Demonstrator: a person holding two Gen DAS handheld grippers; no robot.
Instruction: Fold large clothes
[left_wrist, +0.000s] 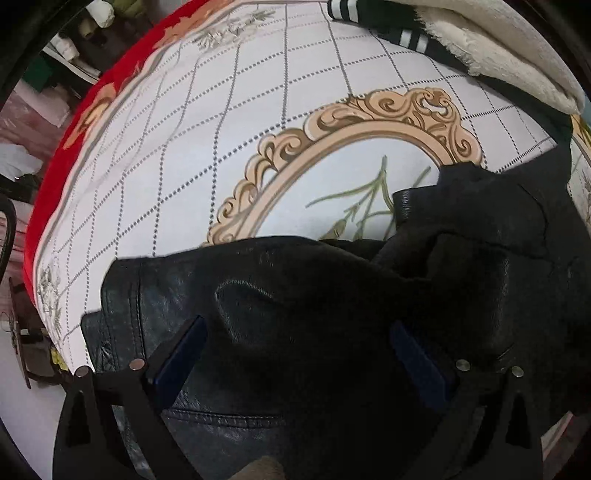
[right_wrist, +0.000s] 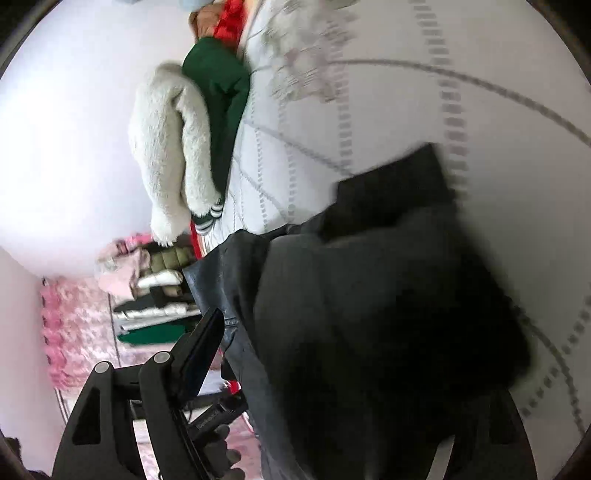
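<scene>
A black leather jacket (left_wrist: 303, 295) lies crumpled on a bed with a white grid-patterned sheet (left_wrist: 207, 122). My left gripper (left_wrist: 299, 354) hovers just above the jacket with its jaws wide apart and nothing between them. In the right wrist view the same jacket (right_wrist: 369, 295) is blurred and fills the lower right, covering the right finger. Only the left finger (right_wrist: 201, 350) of my right gripper (right_wrist: 332, 354) shows, and the jaws stand wide apart around the dark cloth.
A cream fleece garment (left_wrist: 495, 48) and a dark green one with white stripes (left_wrist: 391, 26) lie at the bed's far edge; they also show in the right wrist view (right_wrist: 173, 147). A red blanket border (left_wrist: 74, 140) runs along the bed's left side. Stacked folded clothes (right_wrist: 155, 295) stand beside the bed.
</scene>
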